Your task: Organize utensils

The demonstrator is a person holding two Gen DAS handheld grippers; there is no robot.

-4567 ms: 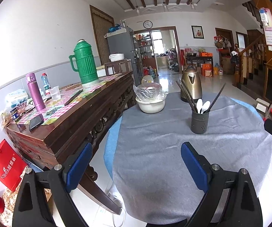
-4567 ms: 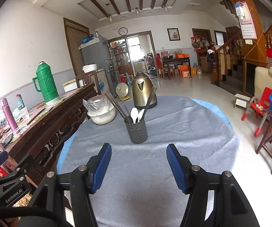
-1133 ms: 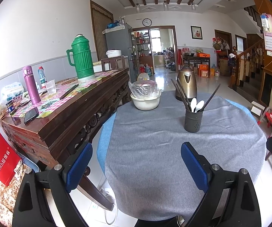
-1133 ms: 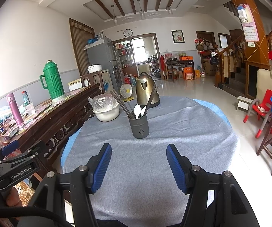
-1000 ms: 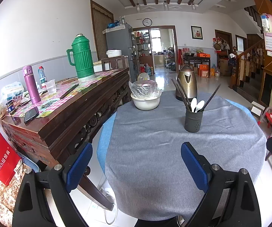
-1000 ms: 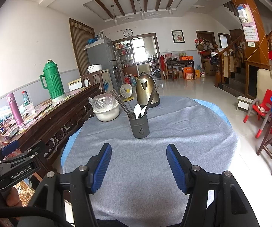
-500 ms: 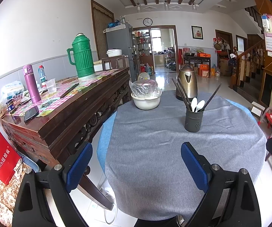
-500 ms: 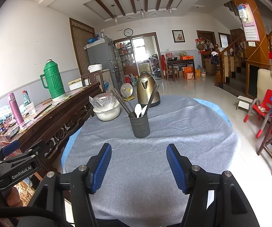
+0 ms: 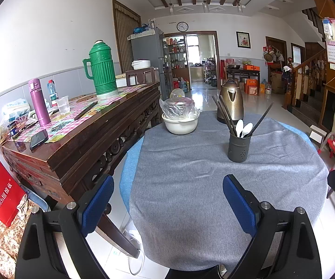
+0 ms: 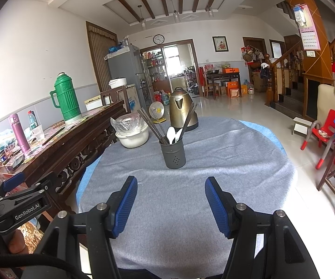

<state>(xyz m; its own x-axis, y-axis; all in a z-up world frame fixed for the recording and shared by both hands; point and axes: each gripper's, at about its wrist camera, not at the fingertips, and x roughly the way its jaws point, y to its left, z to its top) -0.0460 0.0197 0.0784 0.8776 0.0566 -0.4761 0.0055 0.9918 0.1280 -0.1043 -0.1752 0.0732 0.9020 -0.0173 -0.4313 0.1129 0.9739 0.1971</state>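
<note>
1. Against the views from about half a second and a second back, almost nothing differs: the dark utensil holder (image 10: pixel 173 154) stands upright at the same spot on the grey-clothed worktop (image 10: pixel 237 162), and both cameras frame it nearly as they did then.
2. Against the oldest views, the holder looks a little further off and the side table shows more, so both grippers seem to have backed away slightly.
3. The holder carries dark chopsticks (image 10: pixel 152 125) fanned out to left and right, and two white spoons (image 10: pixel 174 134) standing bowl-up between them. No utensil lies loose on the cloth in either view.
4. The left gripper (image 9: pixel 167 200) is spread wide with nothing between its blue pads; it hangs over the near edge of the worktop, well short of the holder.
5. The right gripper (image 10: pixel 171 200) is likewise wide and empty, aimed straight at the holder from a distance.
6. A white bowl (image 10: pixel 133 137) under plastic wrap and a brass kettle (image 10: pixel 182 110) stand behind the holder, apart from it.
7. My reading: with all utensils in the holder and both grippers idle, this fits either a finished sorting or a pause before the utensils are taken out and rearranged; the pictures do not settle which.
</note>
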